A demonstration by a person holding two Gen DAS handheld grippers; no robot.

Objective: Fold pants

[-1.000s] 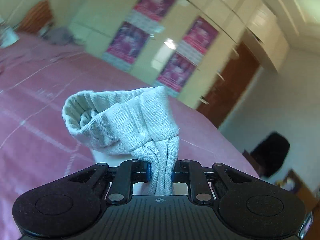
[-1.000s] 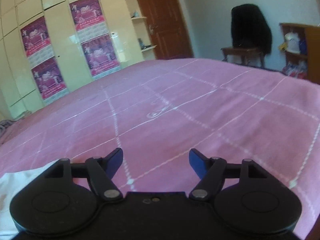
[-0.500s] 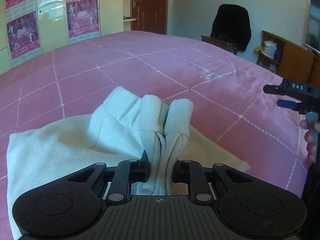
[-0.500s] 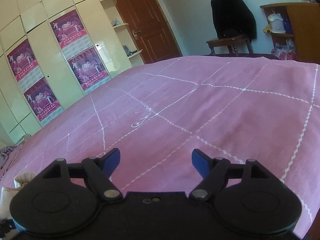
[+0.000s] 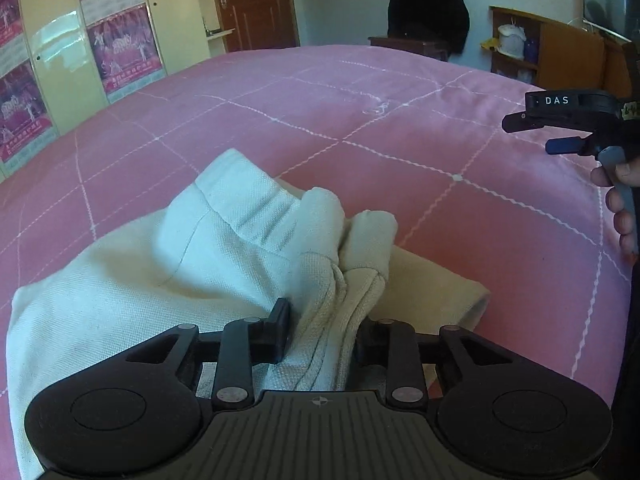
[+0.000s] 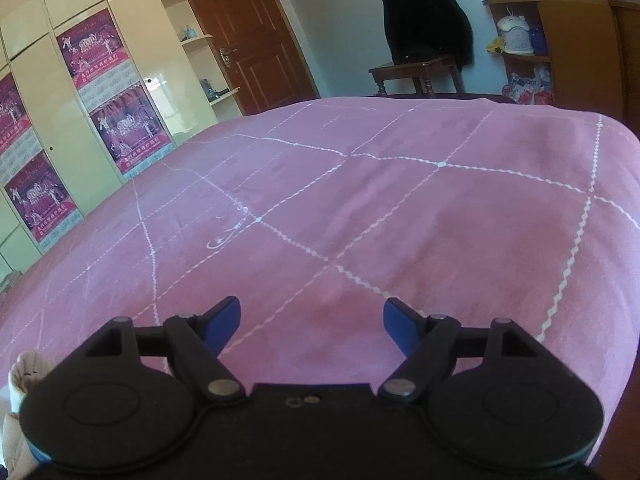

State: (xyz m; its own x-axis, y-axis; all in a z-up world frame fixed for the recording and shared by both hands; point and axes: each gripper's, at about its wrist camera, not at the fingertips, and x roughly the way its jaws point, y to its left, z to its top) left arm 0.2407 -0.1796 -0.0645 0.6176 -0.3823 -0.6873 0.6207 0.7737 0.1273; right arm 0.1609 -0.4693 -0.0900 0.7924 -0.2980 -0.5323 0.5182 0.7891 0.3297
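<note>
The cream pants (image 5: 132, 280) lie in a heap on the pink bedspread (image 5: 440, 220), the waistband raised in a hump at the middle. A bunched fold stands between the fingers of my left gripper (image 5: 320, 334); its jaws are opening, and the cloth still fills the gap and touches both pads. My right gripper (image 6: 312, 320) hovers open over bare bedspread (image 6: 360, 220) with nothing between its blue pads. It also shows at the right edge of the left wrist view, right gripper (image 5: 528, 136), held by a hand (image 5: 622, 200). A corner of the pants (image 6: 20, 376) peeks in at the lower left.
Past the bed's far edge stand a wooden chair (image 6: 420, 72) draped with a dark garment, a brown door (image 6: 248, 36) and a wooden shelf unit (image 6: 560, 48). Cream wardrobe doors with purple posters (image 6: 124, 124) line the left side.
The left gripper swung round and came down, bringing the hanging pants onto the bedspread. The gap between its fingers has widened around the fold. The right gripper shifted slightly, still open.
</note>
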